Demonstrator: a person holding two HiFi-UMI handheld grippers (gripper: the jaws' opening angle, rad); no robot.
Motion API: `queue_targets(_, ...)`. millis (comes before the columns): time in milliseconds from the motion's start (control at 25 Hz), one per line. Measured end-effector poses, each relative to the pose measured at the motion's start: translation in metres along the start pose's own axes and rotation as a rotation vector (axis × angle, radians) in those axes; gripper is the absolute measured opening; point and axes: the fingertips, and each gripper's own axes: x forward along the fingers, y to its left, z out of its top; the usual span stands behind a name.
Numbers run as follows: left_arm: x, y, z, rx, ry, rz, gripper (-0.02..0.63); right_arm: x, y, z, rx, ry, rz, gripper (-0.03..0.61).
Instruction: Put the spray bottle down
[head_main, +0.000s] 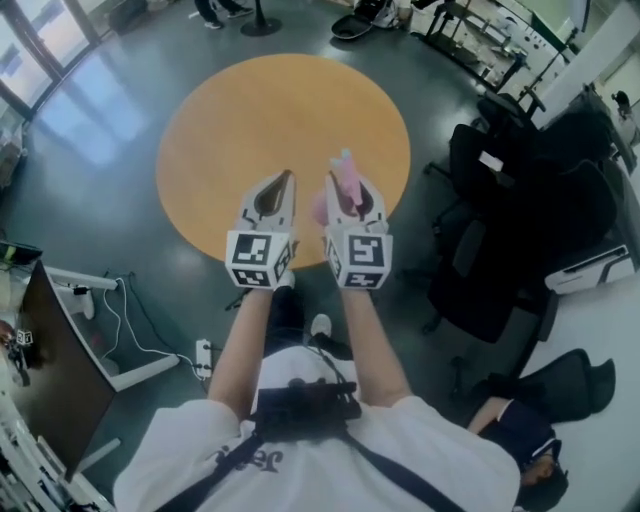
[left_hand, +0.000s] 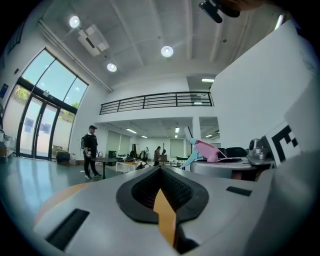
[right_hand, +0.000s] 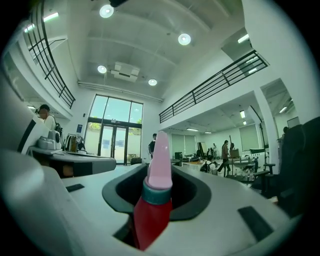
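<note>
My right gripper (head_main: 350, 188) is shut on the spray bottle (head_main: 343, 170), whose pink head and teal tip stick up out of the jaws. Seen from the right gripper view, the bottle (right_hand: 152, 215) has a red body, a teal collar and a pink top, and it is clamped in the gripper's (right_hand: 161, 169) black hollow. Beside it, my left gripper (head_main: 288, 177) holds nothing, and its jaws meet at the tip. Both hang level over the near edge of the round orange table (head_main: 250, 120). The left gripper view shows the gripper (left_hand: 160, 170) and, at right, the bottle (left_hand: 206, 150).
Black office chairs (head_main: 500, 230) crowd the floor right of the table. A dark monitor on a white desk (head_main: 50, 350) stands at the left, with a power strip and cables (head_main: 205, 355) on the floor. A person (left_hand: 90, 155) stands far off near the glass doors.
</note>
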Motion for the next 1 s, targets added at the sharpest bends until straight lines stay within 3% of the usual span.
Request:
queue_targets(240,0.050,0.045,-0.066,-0.047,0.069,-0.016,0.011,0.075,-0.019,-0.073,0.004,0.035,-0.023,0.137)
queue_targets(440,0.080,0.064,-0.101,-0.031,0.111,-0.041,0.011,0.123,-0.029,-0.100,-0.043,0.026,-0.024,0.137)
queue_targets(1000,0.106,0.084,-0.166,-0.076,0.135,-0.063,0.011,0.183,-0.022,-0.205,-0.109,0.109,0.051,0.137)
